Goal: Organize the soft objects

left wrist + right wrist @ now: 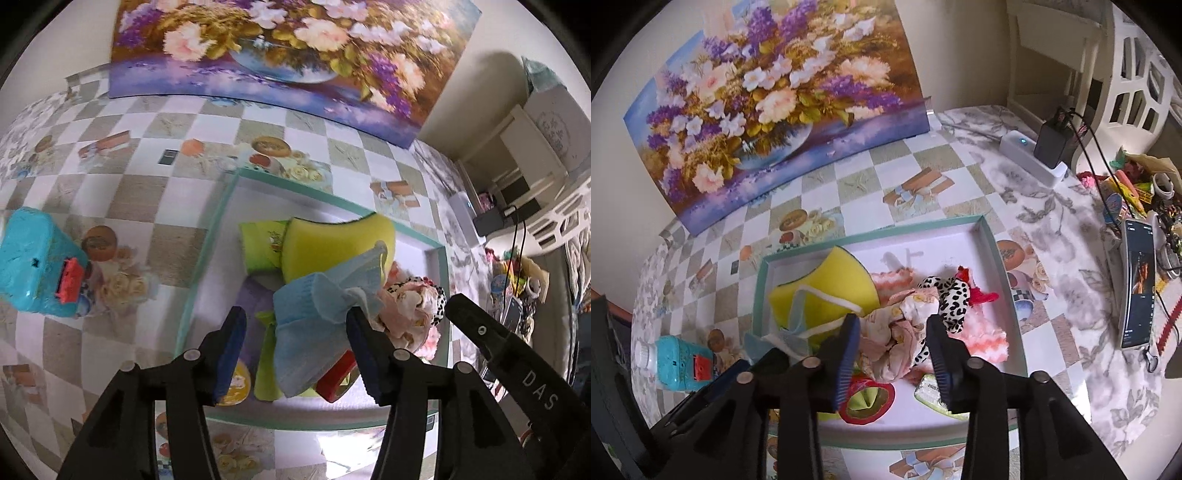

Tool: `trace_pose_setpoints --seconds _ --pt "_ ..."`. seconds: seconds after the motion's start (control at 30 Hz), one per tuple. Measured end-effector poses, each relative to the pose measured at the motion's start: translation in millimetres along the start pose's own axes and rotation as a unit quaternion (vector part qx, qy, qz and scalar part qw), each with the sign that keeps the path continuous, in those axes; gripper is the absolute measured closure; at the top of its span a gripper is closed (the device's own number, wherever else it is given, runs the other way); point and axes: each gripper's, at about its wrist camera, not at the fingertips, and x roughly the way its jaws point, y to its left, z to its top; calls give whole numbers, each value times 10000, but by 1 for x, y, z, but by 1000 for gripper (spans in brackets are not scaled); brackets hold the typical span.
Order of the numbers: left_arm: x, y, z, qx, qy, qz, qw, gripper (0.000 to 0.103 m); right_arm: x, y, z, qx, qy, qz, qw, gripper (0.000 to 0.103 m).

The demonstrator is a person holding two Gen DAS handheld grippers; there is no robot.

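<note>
A white tray with a teal rim (201, 266) (991, 251) holds a pile of soft things. In it lie a yellow sponge (332, 247) (834, 284), a light blue face mask (310, 332) (790, 339), a pink floral cloth (406, 314) (905, 332), a leopard-spotted toy (955, 299) and a green cloth (258, 247). My left gripper (297, 350) hangs open over the mask, which brushes only its right finger. My right gripper (894, 350) is open above the pink cloth, which lies loose between the fingers.
A red tape ring (868, 398) and a fluffy pink-white piece (986, 336) also lie in the tray. A turquoise bottle (40, 262) (679, 362) lies left of it. A flower painting (277, 55) leans on the wall. A phone (1137, 284), a charger (1030, 155) and clutter sit right.
</note>
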Motion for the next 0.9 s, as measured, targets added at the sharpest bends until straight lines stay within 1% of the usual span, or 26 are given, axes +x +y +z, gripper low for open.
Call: trace_pose_setpoints --seconds 0.03,0.1,0.17,0.27,0.3,0.37,0.4,0.43,0.47,0.5,0.6,0.67,0.73,0.77,0.83,0.87,0.9 --pt "-4 2 1 -45 -43 33 10000 44 -1 0 0 6 -18 6 10000 58" --pt "-9 6 1 -92 -113 80 9999 36 -3 0 0 0 -36 -2 10000 58" --pt "-16 9 3 -152 -203 51 9997 35 -3 1 0 -13 -27 -4 10000 57" --pt "-16 14 3 -253 -151 -126 9995 34 0 1 0 -16 25 -8 10000 56" --pt "-15 15 3 -282 -133 -134 9994 34 1 1 0 -15 45 -12 10000 56" --pt "-14 17 3 -310 -143 -64 9994 34 1 1 -1 -12 59 -25 10000 56" --pt "-14 17 3 -303 -168 -4 9994 32 2 0 -1 -6 64 -35 10000 55" --pt "-15 18 3 -304 -207 68 9993 28 2 0 -1 1 69 -43 10000 53" --pt "-16 19 3 -321 -251 132 9991 18 2 0 -1 6 78 -54 10000 51" --pt "-16 21 3 -346 -298 191 9988 16 3 0 -1 5 85 -61 9999 49" --pt "-18 28 5 -427 -417 386 9975 15 5 1 -1 -33 121 -75 9999 47" --pt "-18 32 5 -469 -465 545 9963 10 7 2 -2 -68 151 -86 9998 41" --pt "-17 36 6 -483 -515 796 9943 8 8 4 -2 -120 153 -116 9997 31" --pt "-17 37 6 -486 -548 897 9933 8 8 4 -3 -144 148 -130 9997 29" --pt "-17 40 6 -496 -593 1039 9916 6 10 5 -4 -207 143 -184 9995 18" --pt "-18 41 6 -491 -602 1074 9912 3 10 6 -5 -212 143 -194 9995 15" --pt "-18 43 5 -485 -610 1115 9907 2 11 6 -6 -221 147 -203 9994 7"
